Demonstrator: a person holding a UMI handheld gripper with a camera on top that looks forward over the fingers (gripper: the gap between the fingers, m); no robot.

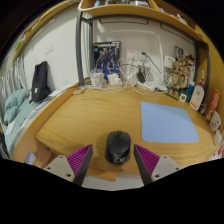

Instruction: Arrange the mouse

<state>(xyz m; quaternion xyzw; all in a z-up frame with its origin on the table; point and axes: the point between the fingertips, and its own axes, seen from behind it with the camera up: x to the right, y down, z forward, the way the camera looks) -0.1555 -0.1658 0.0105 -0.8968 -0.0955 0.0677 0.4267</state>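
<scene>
Tool [112, 160] spread, lower centre of frame, around mouse [118, 146] on table [90, 120]: light, rigid, smooth shell, best pinched across its sides.

desk [85, 115] looks like light wood, smooth with a soft sheen. mouse [118, 146] is matt black plastic. the pale blue mat [167, 123] on the right seems like soft matt cloth or rubber.

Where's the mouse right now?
The black mouse sits on the wooden desk between the open gripper fingers, untouched, left of the blue mousepad.
</scene>
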